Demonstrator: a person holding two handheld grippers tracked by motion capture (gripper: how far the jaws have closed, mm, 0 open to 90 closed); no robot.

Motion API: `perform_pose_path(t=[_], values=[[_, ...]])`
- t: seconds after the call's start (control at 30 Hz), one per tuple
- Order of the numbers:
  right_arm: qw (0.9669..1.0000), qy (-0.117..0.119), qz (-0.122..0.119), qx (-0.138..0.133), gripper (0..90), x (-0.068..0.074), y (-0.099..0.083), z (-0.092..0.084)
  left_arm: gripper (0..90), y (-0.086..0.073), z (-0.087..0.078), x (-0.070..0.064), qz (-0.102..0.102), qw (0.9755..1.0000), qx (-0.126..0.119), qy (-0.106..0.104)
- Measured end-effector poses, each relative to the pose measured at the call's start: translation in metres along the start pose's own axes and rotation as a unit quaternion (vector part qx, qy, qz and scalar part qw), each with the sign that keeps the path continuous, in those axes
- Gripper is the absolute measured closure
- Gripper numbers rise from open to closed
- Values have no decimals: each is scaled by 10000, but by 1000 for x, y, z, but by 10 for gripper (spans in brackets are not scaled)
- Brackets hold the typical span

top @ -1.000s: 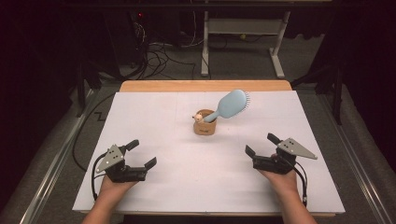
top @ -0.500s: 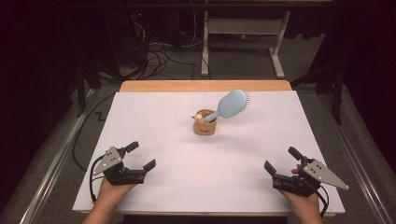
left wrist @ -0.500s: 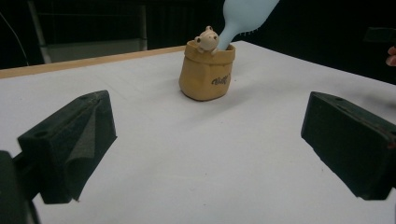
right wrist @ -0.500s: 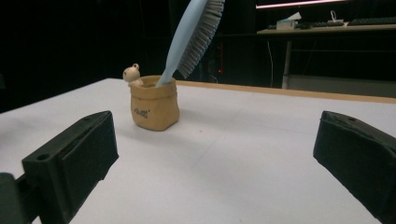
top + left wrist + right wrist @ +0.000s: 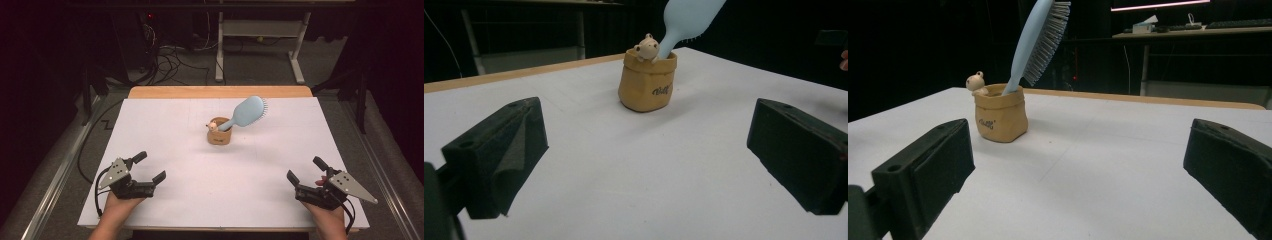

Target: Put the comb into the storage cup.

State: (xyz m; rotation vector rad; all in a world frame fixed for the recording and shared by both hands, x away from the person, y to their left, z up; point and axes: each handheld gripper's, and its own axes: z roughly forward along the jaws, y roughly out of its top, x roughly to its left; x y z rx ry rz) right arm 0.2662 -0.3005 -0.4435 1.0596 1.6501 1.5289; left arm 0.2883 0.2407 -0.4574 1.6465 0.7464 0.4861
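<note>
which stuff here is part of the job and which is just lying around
Part of the job:
- light blue hairbrush, standing handle-down in the holder
- tan pouch-shaped holder with a small animal figure on its rim

Just about:
- cables on the floor
- white table frame behind

Two black jaws rise from the bottom corners, set wide apart with bare white table between them — the left gripper holds nothing. Ahead, near the middle of the table, stands a small tan pouch-shaped holder with dark lettering on its front. A little cream animal figure perches on its rim. The pale blue hairbrush stands handle-down in the holder, leaning up and to the right — its head runs out of the top edge. A wooden table edge shows at the far left, darkness beyond.
</note>
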Motion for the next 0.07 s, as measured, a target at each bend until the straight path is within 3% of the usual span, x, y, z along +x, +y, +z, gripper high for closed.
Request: perform_pose_path(t=[0.07], values=[[10000,-19,15,15,5,0,0,0,34,0,0,0,3,10000,-5,14]])
